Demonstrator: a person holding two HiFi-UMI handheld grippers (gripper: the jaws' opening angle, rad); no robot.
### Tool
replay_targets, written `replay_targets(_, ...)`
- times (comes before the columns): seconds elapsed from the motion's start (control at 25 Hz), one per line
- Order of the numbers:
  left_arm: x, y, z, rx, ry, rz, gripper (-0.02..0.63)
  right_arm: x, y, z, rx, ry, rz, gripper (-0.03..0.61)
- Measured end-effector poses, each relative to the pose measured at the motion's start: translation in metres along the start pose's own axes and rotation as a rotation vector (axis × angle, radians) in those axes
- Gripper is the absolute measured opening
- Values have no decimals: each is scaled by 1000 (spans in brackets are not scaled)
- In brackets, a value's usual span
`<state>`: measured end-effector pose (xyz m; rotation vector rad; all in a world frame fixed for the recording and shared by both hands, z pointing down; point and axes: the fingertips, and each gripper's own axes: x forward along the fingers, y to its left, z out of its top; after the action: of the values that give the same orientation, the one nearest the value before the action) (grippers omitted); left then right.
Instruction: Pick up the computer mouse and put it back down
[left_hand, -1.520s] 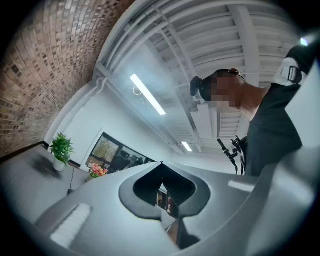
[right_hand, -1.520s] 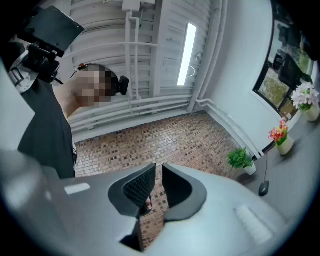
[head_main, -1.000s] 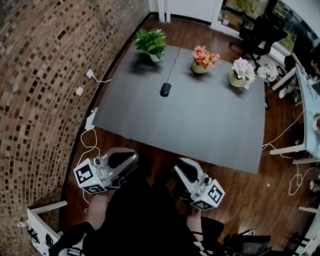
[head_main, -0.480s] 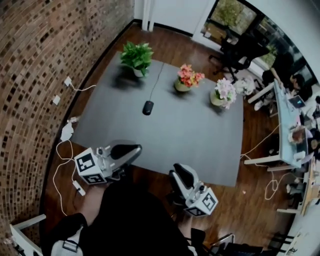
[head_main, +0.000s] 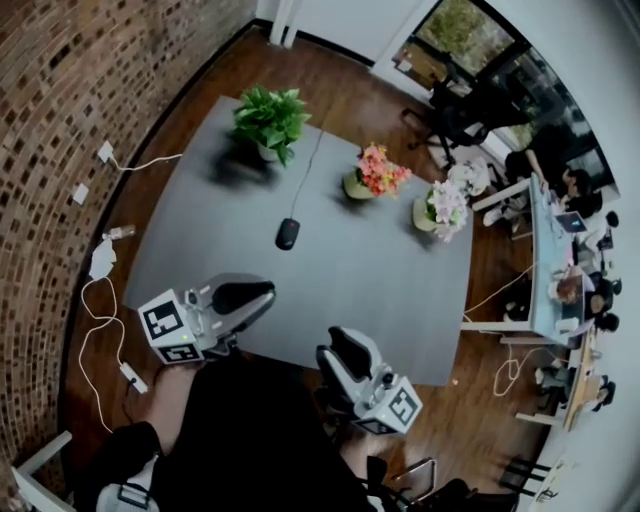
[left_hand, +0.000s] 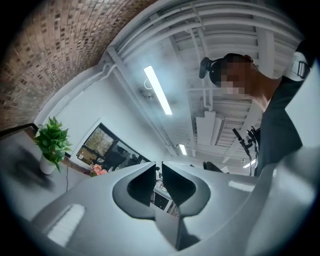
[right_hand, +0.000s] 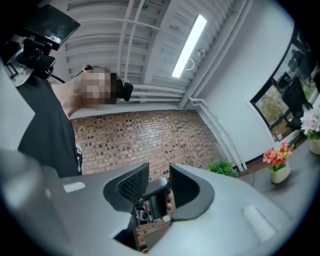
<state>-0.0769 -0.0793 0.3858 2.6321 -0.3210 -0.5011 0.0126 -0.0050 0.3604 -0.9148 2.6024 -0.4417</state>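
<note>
At the near left edge of the bench (head_main: 400, 290), the left claw (head_main: 262, 297) hovers with its jaws clenched on nothing. Its own view looks up past them at the ceiling, not at any target. Farther out and slightly to the right lies the computer mouse (head_main: 288, 233), flat on the grey top and well apart from both claws. Its cable (head_main: 312, 160) runs toward the far edge between the green plant (head_main: 268, 118) and the pink flowers (head_main: 374, 172). To the right, also by the near edge, the right claw (head_main: 336, 350) is released, its jaws a little apart with nothing between them.

As I judge it, the reach is only starting. The left claw sits closer to the mouse, so it seems the natural one to use. It must open wide before it arrives and tip downward so the jaws straddle the mouse across its narrow sides. A smooth domed shell may squirt out of a pinch set too high, so close low on the flanks. Lift only slightly, since the cable could tug, and keep clear of the pots on the far side.
</note>
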Motion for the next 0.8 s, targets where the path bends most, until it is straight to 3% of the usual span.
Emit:
replay_targets(0.2, -5, 43, -20, -16, 62, 101, 24, 3, -17, -11, 42, 29, -32, 103)
replay_targets(0.36, 0, 81, -36, -2, 118, 212, 192, 8, -36, -6, 48, 26, -25, 103)
replay_targets(0.48, 9, 113, -53, 42, 175, 324, 331, 8, -51, -1, 62, 26, -11, 103)
replay_targets(0.6, 20, 144, -76, 104, 256, 430, 429, -1, -67, 8, 59, 9, -7, 103)
replay_targets(0.8, 34, 216, -126, 211, 488, 657, 465, -28, -102, 13, 116, -7, -68, 103)
